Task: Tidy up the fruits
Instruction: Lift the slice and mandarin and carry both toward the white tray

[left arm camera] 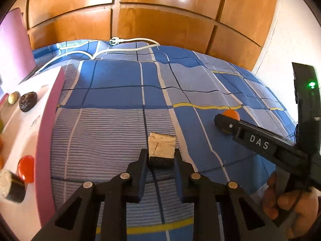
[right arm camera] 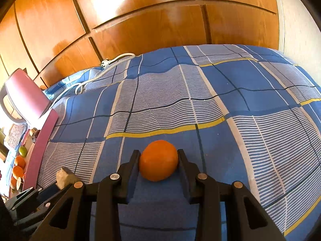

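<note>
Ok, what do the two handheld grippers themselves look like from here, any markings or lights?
Both are matte black plastic. The left gripper has flat tapered fingers on linkage arms with round silver pivot pins. The right gripper matches, carries white "DAS" lettering along its side and a lit green LED on its upright body.

Bed [right arm camera: 250, 104] covered with blue plaid sheet. Resting on it: orange [right arm camera: 158, 160], pale dark-based chunk [left arm camera: 161, 150], white cable with plug [left arm camera: 128, 45] at far edge, pink case [left arm camera: 48, 132] at left.
</note>
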Demonstrator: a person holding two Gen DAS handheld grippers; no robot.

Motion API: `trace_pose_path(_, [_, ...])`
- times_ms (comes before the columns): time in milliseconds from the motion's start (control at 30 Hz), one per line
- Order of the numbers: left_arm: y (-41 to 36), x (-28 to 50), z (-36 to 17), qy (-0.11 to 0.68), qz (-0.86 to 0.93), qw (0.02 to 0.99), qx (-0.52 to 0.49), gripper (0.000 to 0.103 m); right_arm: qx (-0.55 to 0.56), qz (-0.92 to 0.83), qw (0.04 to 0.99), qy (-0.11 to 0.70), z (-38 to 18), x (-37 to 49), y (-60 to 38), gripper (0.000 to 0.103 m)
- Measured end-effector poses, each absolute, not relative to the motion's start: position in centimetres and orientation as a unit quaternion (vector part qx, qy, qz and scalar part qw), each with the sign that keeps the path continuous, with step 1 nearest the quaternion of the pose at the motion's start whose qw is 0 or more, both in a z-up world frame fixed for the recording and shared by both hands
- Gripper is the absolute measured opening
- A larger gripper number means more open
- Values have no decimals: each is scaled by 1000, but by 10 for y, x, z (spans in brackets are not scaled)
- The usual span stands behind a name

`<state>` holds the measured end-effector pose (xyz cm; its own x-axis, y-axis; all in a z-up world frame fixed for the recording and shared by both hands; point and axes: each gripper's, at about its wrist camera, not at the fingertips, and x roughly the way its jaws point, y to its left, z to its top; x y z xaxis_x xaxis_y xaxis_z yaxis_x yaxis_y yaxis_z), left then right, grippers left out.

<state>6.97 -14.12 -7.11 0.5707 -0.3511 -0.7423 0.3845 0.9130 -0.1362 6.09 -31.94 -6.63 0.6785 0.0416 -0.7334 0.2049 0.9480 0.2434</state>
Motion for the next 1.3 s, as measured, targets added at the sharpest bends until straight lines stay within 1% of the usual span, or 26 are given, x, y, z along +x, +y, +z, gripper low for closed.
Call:
trace_pose_path(333, [-133,61,-69,416,-201,887,18,24,107,-36,910,399,-64,40,-291,37])
trace_pose_path(633, [-119,52,-60,410,-197,890,4,24,95,-29,911,401,-62,24,-276,37])
trace_pose_path(1300, [-89,31,-27,374,-210,903,-29,24,128,22,895,426,-57,5,-248,36])
